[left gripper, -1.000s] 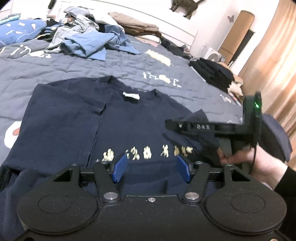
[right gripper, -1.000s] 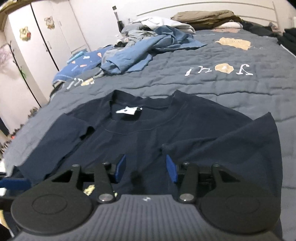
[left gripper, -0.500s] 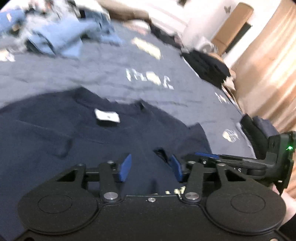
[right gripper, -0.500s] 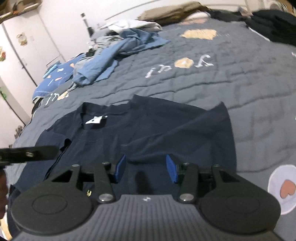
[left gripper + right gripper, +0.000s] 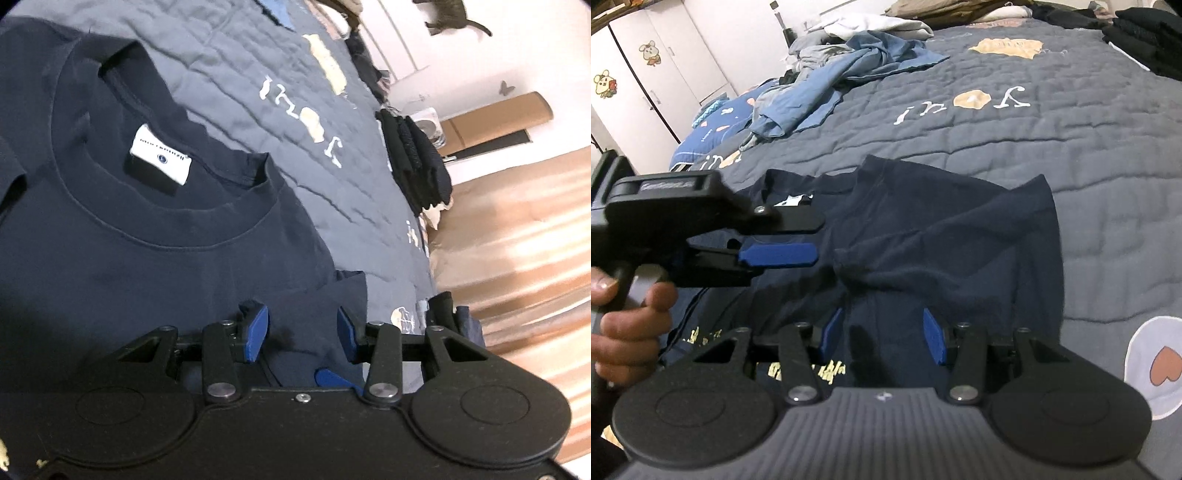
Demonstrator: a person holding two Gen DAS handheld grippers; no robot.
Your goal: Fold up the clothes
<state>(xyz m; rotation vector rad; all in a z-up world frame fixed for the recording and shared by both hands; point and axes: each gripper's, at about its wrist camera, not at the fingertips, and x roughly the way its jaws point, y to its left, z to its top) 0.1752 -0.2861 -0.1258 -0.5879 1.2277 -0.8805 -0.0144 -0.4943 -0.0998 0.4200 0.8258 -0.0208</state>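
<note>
A navy T-shirt [image 5: 147, 258] lies face up on the bed, its white neck label [image 5: 160, 162] showing. Its right sleeve [image 5: 960, 229] is folded in over the body. My left gripper [image 5: 301, 332] hovers low over that sleeve's edge, jaws apart, with cloth lying under them but not pinched. In the right wrist view the left gripper [image 5: 809, 240] reaches in from the left, held by a hand [image 5: 631, 317]. My right gripper [image 5: 882, 332] stands open over the shirt [image 5: 942, 236] just below the folded sleeve, near the yellow print [image 5: 827, 369].
The grey quilt [image 5: 1034, 147] spreads out beyond the shirt. A heap of blue and grey clothes [image 5: 849, 74] lies at the far left. Folded black clothes [image 5: 417, 162] are stacked by the bed's right edge, next to a tan curtain [image 5: 517, 240]. A white wardrobe [image 5: 665, 66] stands left.
My left gripper swung right and down across the shirt, rolled, and its jaws narrowed. The right sleeve went from lifted to folded over the body. The right gripper shifted slightly.
</note>
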